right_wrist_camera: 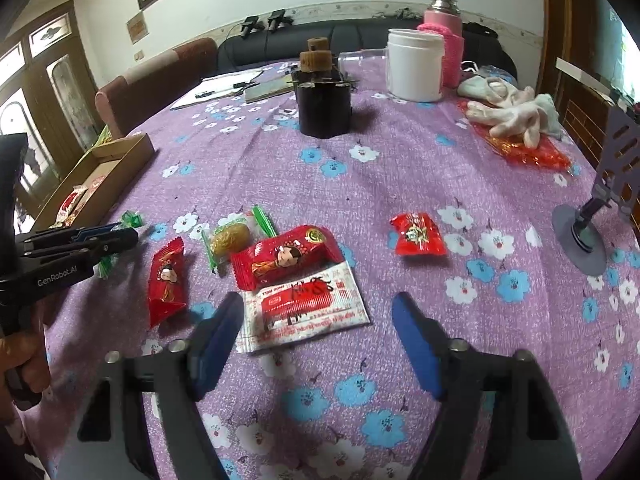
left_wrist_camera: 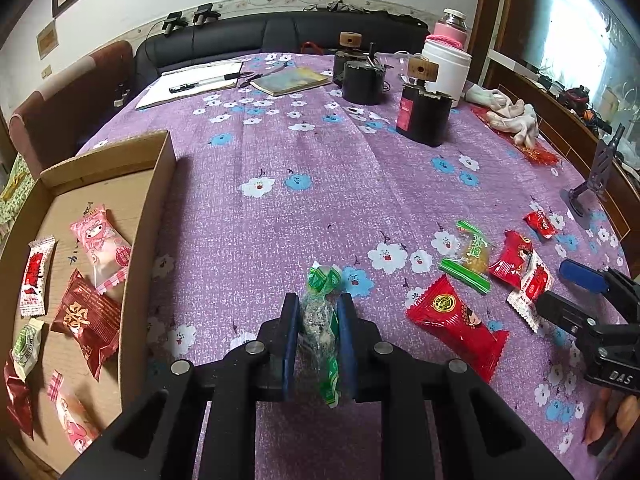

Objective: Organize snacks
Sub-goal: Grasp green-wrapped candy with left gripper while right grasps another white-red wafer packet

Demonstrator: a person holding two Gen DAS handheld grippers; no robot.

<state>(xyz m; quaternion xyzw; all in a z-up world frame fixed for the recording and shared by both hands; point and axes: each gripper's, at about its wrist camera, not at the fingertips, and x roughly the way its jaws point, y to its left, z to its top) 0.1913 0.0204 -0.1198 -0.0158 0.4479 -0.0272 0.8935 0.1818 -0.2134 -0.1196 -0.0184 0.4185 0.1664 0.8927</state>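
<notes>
crinkly green snack (left_wrist_camera: pixel 320 320) pinched by left gripper (left_wrist_camera: pixel 318 334), right gripper (right_wrist_camera: pixel 316 340) spread wide

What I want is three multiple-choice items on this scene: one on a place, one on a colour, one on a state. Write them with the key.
1. Where do the sorted snacks lie?
A. in the cardboard box
B. in a white jar
C. on a notebook

2. What colour is the wrapper that the left gripper holds?
A. red
B. green
C. pink

3. How does the right gripper stand?
A. shut on a packet
B. shut on nothing
C. open

Key: 1 A, several packets lie on the floor of the cardboard box. 2 B, the left gripper clamps a green-wrapped snack. 3 C, the right gripper has its jaws wide apart, with nothing between them.
</notes>
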